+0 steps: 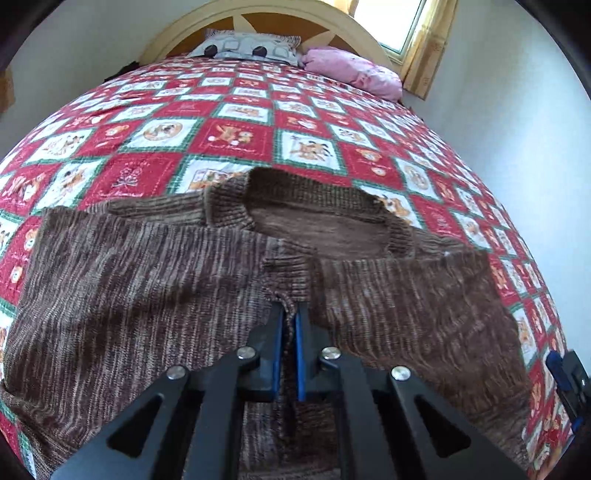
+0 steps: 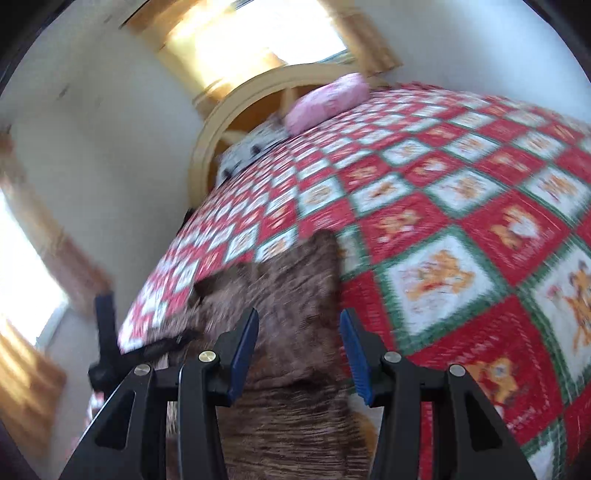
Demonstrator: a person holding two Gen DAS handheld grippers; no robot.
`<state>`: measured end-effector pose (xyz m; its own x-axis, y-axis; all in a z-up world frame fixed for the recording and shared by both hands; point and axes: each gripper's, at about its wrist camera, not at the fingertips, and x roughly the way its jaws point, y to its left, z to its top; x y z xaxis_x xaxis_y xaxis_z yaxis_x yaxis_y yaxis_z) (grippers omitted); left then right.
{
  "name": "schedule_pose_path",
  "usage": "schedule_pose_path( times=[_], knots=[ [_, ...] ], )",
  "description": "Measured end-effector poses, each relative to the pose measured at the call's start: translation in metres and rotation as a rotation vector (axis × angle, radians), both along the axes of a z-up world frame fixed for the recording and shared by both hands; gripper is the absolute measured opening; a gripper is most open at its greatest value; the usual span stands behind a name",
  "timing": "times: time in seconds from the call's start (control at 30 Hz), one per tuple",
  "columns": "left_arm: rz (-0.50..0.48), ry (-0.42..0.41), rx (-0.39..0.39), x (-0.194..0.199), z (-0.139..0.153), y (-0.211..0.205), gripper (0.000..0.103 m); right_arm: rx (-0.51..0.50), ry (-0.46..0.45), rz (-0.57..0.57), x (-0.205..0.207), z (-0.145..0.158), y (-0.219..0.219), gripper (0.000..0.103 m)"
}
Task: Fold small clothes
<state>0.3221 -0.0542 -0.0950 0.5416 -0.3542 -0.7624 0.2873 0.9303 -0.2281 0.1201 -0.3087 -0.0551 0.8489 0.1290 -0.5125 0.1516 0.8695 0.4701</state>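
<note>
A small brown knitted sweater (image 1: pixel 147 280) lies on the bed, its neck opening toward the headboard, both sleeves folded in across the front. My left gripper (image 1: pixel 290 314) is shut on the ribbed cuff (image 1: pixel 286 273) of a sleeve at the sweater's middle. My right gripper (image 2: pixel 299 325) is open and empty, held over the sweater's right part (image 2: pixel 288 295); this view is blurred. The right gripper also shows at the right edge of the left wrist view (image 1: pixel 569 380), and the left gripper at the left of the right wrist view (image 2: pixel 105 332).
The bed has a red, white and green patchwork quilt (image 1: pixel 236 136). A grey patterned pillow (image 1: pixel 247 46) and a pink pillow (image 1: pixel 351 72) lie at the wooden headboard (image 1: pixel 258 14). A window (image 1: pixel 399 22) and white walls stand behind and to the right.
</note>
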Motion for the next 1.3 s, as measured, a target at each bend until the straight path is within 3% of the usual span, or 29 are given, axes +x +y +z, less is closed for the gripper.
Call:
schedule_pose_path(
  times=[0.1,0.17,0.2,0.3,0.4,0.57,0.7,0.77,0.93,1.03,1.17,1.3],
  knots=[
    [0.028,0.002,0.031,0.000,0.001,0.003,0.017,-0.033,0.068,0.097,0.017,-0.015,0.018,0.048],
    [0.050,0.033,0.006,0.000,0.002,0.014,0.025,-0.014,0.174,0.127,0.029,-0.034,0.023,0.048],
    [0.061,0.042,0.004,-0.001,0.003,0.020,0.034,-0.016,0.179,0.132,0.028,-0.037,0.023,0.048],
    [0.113,0.033,0.046,-0.008,0.007,0.044,0.048,-0.061,0.177,0.160,0.021,-0.028,0.028,0.048],
    [0.144,0.008,0.034,-0.018,0.014,0.063,0.048,-0.084,0.145,0.164,0.013,-0.018,0.032,0.048],
    [0.028,0.000,-0.006,-0.046,0.017,0.045,0.048,-0.102,0.076,0.238,0.032,0.001,0.060,0.048],
    [-0.005,0.071,-0.036,-0.049,0.002,0.030,0.053,-0.102,0.103,0.333,0.064,-0.005,0.100,0.046],
    [0.009,0.051,-0.003,-0.050,-0.001,0.027,0.053,-0.097,0.138,0.363,0.078,-0.015,0.116,0.046],
    [0.068,0.038,0.058,-0.050,0.006,0.044,0.053,0.023,0.248,0.466,0.091,-0.052,0.140,0.046],
    [0.099,0.031,0.063,-0.052,0.007,0.064,0.053,-0.016,0.203,0.462,0.083,-0.045,0.144,0.046],
    [0.125,0.003,0.058,-0.056,0.007,0.079,0.053,0.055,0.133,0.463,0.085,-0.033,0.140,0.046],
    [0.140,0.009,0.037,-0.053,0.006,0.083,0.056,0.122,0.213,0.518,0.110,-0.059,0.163,0.046]
  ],
)
